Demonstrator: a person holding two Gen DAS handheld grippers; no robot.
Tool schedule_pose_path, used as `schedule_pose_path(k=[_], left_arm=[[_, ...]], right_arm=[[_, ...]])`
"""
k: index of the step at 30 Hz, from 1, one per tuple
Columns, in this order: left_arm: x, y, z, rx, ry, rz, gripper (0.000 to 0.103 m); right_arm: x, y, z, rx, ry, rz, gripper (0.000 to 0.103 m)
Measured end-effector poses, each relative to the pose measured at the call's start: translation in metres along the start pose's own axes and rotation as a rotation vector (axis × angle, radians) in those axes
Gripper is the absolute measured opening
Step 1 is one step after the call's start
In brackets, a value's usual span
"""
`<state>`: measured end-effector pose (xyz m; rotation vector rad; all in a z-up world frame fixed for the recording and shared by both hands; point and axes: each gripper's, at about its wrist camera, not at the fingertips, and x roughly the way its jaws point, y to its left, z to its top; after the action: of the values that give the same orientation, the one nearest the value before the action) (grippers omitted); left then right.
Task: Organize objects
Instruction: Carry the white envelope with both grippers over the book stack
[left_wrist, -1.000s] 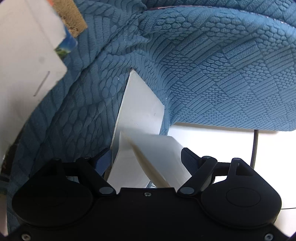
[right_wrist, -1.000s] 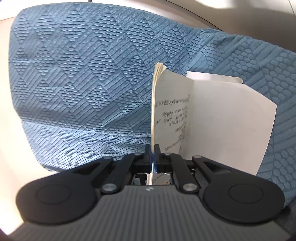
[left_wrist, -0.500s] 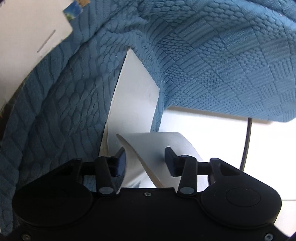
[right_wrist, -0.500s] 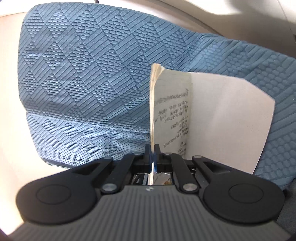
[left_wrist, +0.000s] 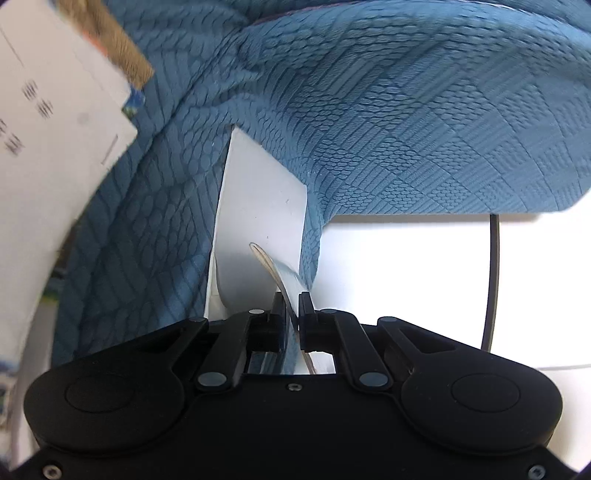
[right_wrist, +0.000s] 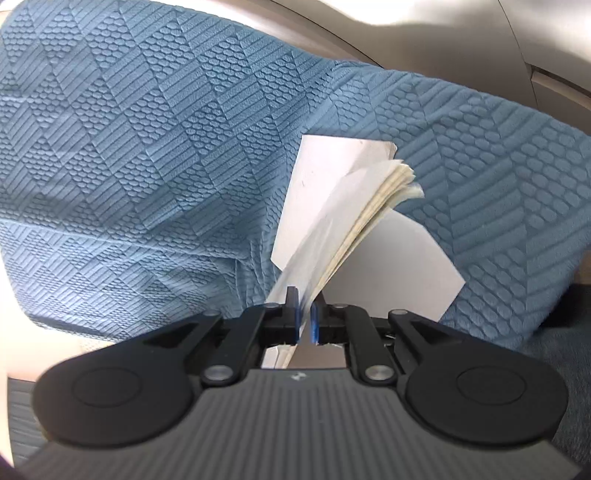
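Observation:
A thin white booklet (left_wrist: 258, 206) leans against a blue textured cushion (left_wrist: 406, 129). One curved sheet (left_wrist: 280, 273) of it runs back between my left gripper's (left_wrist: 293, 306) jaws, which are shut on it. In the right wrist view the booklet (right_wrist: 354, 206) fans its yellowish page edges up and to the right, with a white cover (right_wrist: 399, 266) spread below, all in front of the cushion (right_wrist: 147, 147). My right gripper (right_wrist: 304, 317) is opening. Its blue pads stand slightly apart, and a blurred page passes loosely between them.
A white printed sheet (left_wrist: 48, 155) and a brown object (left_wrist: 118, 48) fill the upper left of the left wrist view. A black cable (left_wrist: 493, 280) hangs over a white surface (left_wrist: 406, 266) under the cushion. A beige curved surface (right_wrist: 443, 33) lies behind the cushion.
My left jaws have closed from wide apart onto the curved sheet. My right jaws have parted a little, and the booklet has tipped from upright over to the right.

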<state>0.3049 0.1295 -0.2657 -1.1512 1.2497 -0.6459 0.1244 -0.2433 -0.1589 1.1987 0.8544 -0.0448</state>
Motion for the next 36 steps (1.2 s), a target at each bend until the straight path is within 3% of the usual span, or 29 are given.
schedule_pose_path(k=[10, 20, 28, 36], left_arm=[[-0.062, -0.028, -0.019, 0.119, -0.053, 0.056, 0.006], [-0.144, -0.072, -0.025, 0.219, -0.163, 0.052, 0.006], [-0.208, -0.088, -0.022, 0.229, -0.257, 0.026, 0.007], [-0.255, -0.077, -0.027, 0.208, -0.334, 0.021, 0.007]], right_arm=[[0.000, 0.030, -0.025, -0.080, 0.022, -0.069, 0.011], [-0.006, 0.096, -0.047, -0.207, 0.039, -0.020, 0.011], [0.003, 0.153, -0.067, -0.329, 0.079, 0.048, 0.012], [0.025, 0.187, -0.092, -0.402, 0.138, 0.064, 0.012]])
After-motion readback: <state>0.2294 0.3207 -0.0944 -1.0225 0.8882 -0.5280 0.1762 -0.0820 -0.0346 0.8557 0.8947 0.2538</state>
